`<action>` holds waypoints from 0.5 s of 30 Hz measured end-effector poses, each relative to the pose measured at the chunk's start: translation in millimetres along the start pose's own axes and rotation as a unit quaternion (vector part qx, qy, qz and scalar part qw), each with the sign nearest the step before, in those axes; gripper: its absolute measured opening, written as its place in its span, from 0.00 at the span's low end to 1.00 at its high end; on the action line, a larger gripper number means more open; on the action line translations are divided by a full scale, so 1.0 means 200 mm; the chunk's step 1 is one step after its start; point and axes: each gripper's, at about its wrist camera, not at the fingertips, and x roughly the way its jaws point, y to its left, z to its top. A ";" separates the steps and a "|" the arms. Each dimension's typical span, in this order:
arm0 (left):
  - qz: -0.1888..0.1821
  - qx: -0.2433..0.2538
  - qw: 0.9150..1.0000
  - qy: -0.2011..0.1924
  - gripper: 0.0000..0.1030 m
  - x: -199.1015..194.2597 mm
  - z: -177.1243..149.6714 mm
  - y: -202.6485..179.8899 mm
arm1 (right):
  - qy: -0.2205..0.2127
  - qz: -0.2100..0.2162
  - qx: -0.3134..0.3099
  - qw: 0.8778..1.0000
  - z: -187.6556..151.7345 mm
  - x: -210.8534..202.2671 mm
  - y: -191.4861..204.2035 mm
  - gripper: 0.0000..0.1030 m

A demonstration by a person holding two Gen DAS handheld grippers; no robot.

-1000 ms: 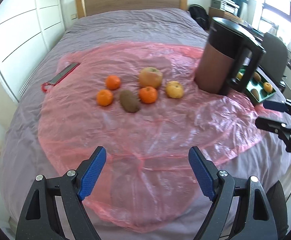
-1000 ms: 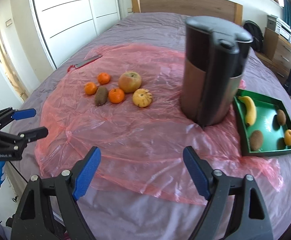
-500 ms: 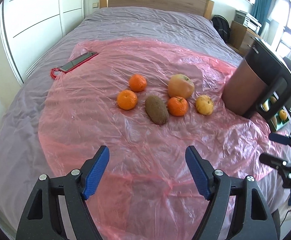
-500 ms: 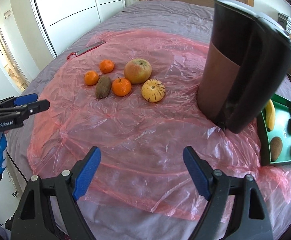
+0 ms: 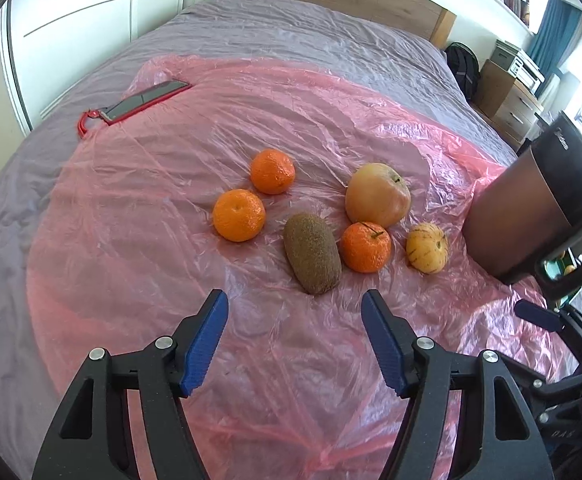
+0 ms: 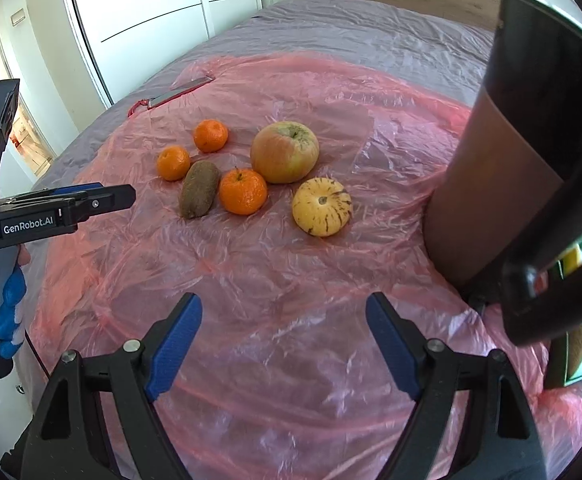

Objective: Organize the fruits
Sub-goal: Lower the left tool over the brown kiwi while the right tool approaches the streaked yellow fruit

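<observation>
Our left claw [image 5: 295, 312], just narrowing, gapes empty before the kiwi [image 5: 312, 253]; right claw [image 6: 283, 316] spread, empty

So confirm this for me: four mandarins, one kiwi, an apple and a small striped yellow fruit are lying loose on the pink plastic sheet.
Not quite: there are three mandarins, not four, as the left wrist view shows. The kiwi, apple and striped yellow fruit do lie loose on the pink plastic sheet.
</observation>
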 end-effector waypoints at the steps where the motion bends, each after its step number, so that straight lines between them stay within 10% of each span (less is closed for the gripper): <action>1: -0.001 -0.003 1.000 0.002 0.62 0.02 0.01 0.00 | 0.000 0.001 0.000 1.000 0.01 0.02 0.00 1.00; 15: 0.026 -0.018 0.999 0.037 0.57 0.32 0.10 -0.05 | -0.013 -0.005 0.000 1.000 0.17 0.25 -0.06 0.93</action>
